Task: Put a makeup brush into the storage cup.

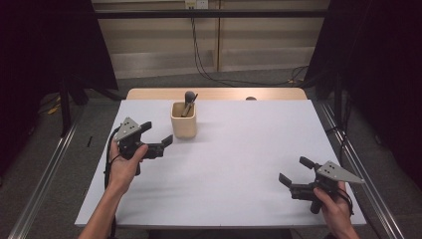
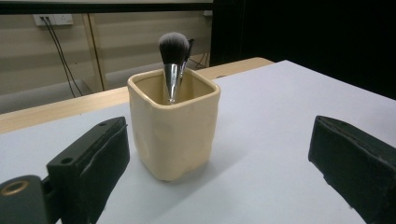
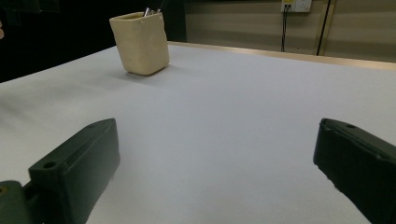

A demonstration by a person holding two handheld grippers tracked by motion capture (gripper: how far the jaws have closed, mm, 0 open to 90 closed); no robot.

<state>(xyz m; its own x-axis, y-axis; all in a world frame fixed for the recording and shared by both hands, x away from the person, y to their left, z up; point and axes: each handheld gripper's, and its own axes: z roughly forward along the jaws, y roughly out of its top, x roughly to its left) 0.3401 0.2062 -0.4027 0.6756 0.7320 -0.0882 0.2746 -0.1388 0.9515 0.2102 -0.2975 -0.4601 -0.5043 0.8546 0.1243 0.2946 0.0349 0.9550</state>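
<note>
The open left gripper [image 1: 158,134] approached the cream cup [image 1: 183,127] at its two o'clock; next, closing around it.

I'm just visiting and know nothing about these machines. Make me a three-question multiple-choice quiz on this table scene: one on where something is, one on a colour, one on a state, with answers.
1. Where does the cup stand on the table?
A. near the far edge, by the left gripper
B. beside the right gripper
C. at the near edge

2. What colour is the cup?
A. blue
B. cream
C. red

3. How do the left gripper's jaws stand?
A. shut on the cup
B. shut on the brush
C. open, holding nothing

Answers: 1 A, the high view shows it far and left of centre. 2 B, its walls are pale cream in the left gripper view. 3 C, that view shows the jaws wide apart.
</note>
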